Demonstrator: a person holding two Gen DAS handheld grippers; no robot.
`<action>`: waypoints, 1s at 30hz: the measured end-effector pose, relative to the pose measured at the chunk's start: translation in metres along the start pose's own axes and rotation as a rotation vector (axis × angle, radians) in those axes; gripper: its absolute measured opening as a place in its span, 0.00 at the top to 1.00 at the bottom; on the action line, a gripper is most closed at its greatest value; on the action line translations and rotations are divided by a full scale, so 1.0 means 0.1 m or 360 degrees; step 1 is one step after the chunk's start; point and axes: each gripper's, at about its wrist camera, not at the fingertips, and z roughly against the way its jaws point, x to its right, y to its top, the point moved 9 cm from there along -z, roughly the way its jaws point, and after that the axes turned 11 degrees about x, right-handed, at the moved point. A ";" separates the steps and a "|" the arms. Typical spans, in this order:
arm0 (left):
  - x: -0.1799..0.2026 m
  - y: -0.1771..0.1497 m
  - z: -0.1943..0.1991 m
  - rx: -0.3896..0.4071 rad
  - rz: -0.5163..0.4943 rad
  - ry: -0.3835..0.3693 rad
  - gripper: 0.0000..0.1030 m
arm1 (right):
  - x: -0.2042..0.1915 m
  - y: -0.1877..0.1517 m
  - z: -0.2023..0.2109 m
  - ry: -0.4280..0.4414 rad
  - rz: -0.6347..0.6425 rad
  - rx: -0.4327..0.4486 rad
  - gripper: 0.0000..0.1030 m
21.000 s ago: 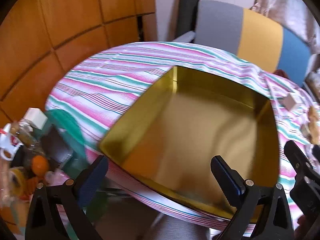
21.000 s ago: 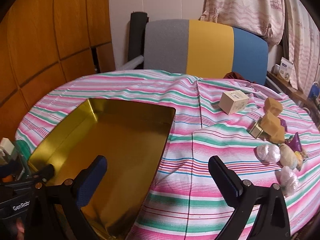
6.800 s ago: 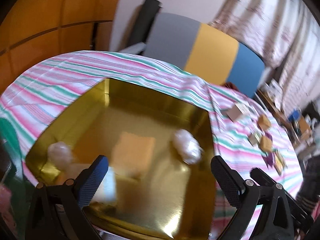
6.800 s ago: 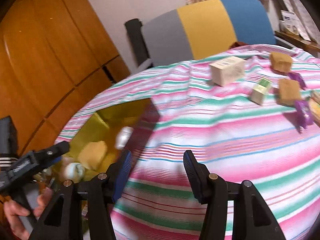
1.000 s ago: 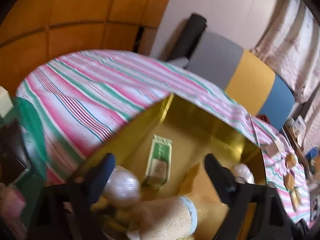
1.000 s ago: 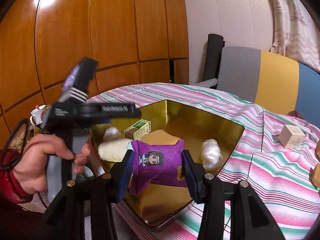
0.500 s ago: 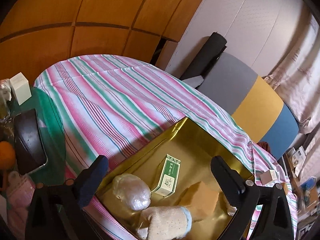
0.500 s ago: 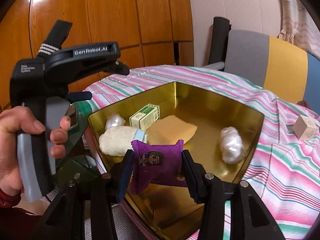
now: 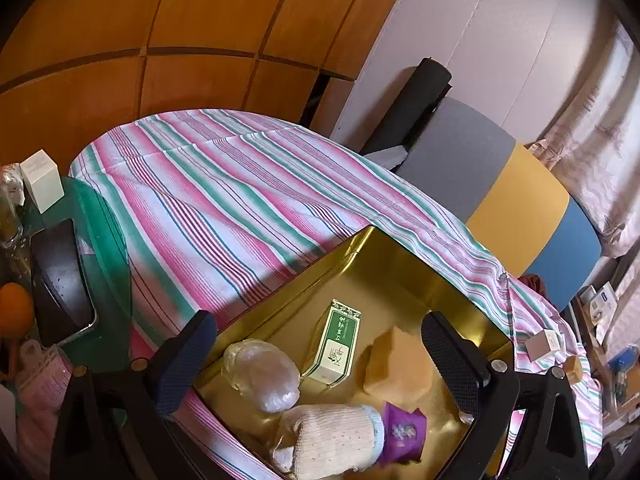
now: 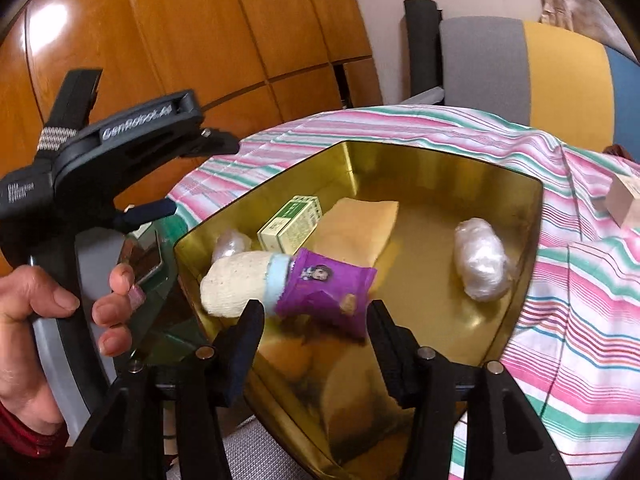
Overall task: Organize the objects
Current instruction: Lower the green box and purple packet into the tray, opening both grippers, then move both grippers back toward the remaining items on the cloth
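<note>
A gold tin tray (image 10: pixel 532 216) sits on the striped tablecloth; it also shows in the left wrist view (image 9: pixel 400 256). In it lie a green box (image 10: pixel 290 226), a tan block (image 10: pixel 360 224), two plastic-wrapped lumps (image 10: pixel 480 258), a cream rolled cloth (image 10: pixel 240 280) and a purple snack packet (image 10: pixel 328 290). My right gripper (image 10: pixel 312 344) is open just behind the packet, which lies free in the tray (image 9: pixel 402 434). My left gripper (image 9: pixel 320 360) is open and empty above the tray's near-left corner.
A pale box (image 10: pixel 624 200) lies on the tablecloth right of the tray, with a small tan cube (image 9: pixel 574 368) in the left wrist view. A glass side table (image 9: pixel 92 248) with a phone (image 9: pixel 62 280) and an orange stands left. A chair (image 9: pixel 520 208) is behind.
My right gripper has opened and let go of the purple packet, which now lies in the tray against the cream cloth. The left gripper has drawn back a little.
</note>
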 end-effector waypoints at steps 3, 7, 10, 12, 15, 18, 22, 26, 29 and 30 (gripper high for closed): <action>0.02 -0.02 0.00 -0.0014 0.0007 -0.0018 0.00 | 0.07 0.04 0.07 -0.0011 -0.0053 0.0033 0.48; 0.10 -0.06 0.02 -0.0024 -0.0016 -0.0037 0.00 | 0.14 0.12 0.16 -0.0031 -0.0089 0.0087 0.48; 0.18 -0.10 0.04 -0.0034 -0.0055 -0.0057 0.00 | 0.18 0.17 0.22 -0.0043 -0.0101 0.0118 0.48; 0.24 -0.12 0.05 -0.0036 -0.0077 -0.0080 0.00 | 0.21 0.20 0.25 -0.0059 -0.0106 0.0134 0.48; 0.35 -0.17 0.08 -0.0049 -0.0129 -0.0114 0.00 | 0.26 0.24 0.32 -0.0084 -0.0119 0.0165 0.48; 0.46 -0.24 0.10 -0.0074 -0.0172 -0.0151 0.00 | 0.36 0.29 0.41 -0.0121 -0.0140 0.0195 0.48; 0.61 -0.33 0.14 -0.0101 -0.0222 -0.0216 0.00 | 0.58 0.33 0.55 -0.0203 -0.0174 0.0235 0.48; 0.81 -0.50 0.20 -0.0142 -0.0262 -0.0293 0.00 | 0.92 0.32 0.73 -0.0307 -0.0264 0.0260 0.48; 0.99 -0.65 0.25 -0.0186 -0.0325 -0.0366 0.00 | 1.22 0.27 0.90 -0.0399 -0.0336 0.0277 0.48; 1.06 -0.70 0.27 -0.0195 -0.0351 -0.0389 0.00 | 1.29 0.25 0.94 -0.0422 -0.0348 0.0279 0.47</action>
